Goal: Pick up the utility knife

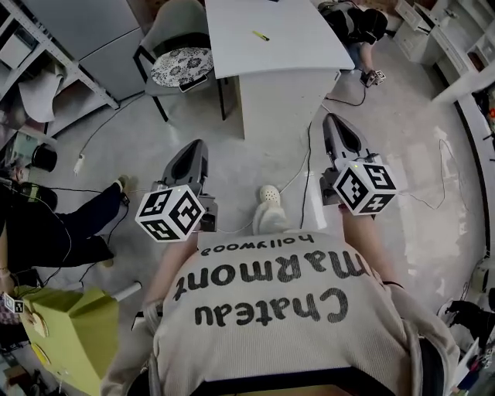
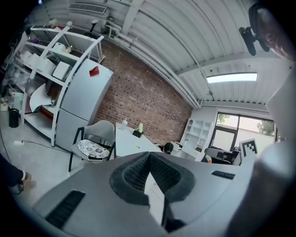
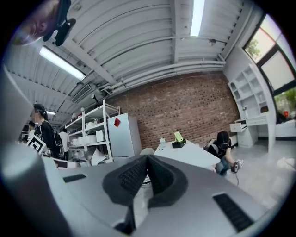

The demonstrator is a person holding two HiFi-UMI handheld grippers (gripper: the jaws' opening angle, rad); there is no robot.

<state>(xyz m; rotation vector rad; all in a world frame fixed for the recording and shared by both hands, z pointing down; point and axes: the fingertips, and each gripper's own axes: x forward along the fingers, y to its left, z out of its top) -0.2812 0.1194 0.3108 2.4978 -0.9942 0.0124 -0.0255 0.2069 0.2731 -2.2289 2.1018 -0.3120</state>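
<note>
The utility knife [image 1: 261, 35] is a small yellow sliver lying on the white table [image 1: 302, 54] ahead of me; in the left gripper view the knife [image 2: 136, 146] shows as a tiny yellow mark on the tabletop. My left gripper [image 1: 195, 147] and right gripper [image 1: 334, 120] are held side by side over the floor, well short of the table. Both point roughly level toward it. The left gripper [image 2: 150, 153] has its tips together with nothing between them. The same holds for the right gripper [image 3: 148, 157]. I cannot make out the knife in the right gripper view.
A grey chair with a patterned cushion [image 1: 179, 66] stands at the table's left. A person [image 1: 356, 23] crouches at its far right corner. Cables [image 1: 298, 174] trail over the floor. A person's leg [image 1: 69, 224] and a yellow-green box [image 1: 69, 332] are at my left; shelving and a fridge [image 2: 81, 106] stand beyond.
</note>
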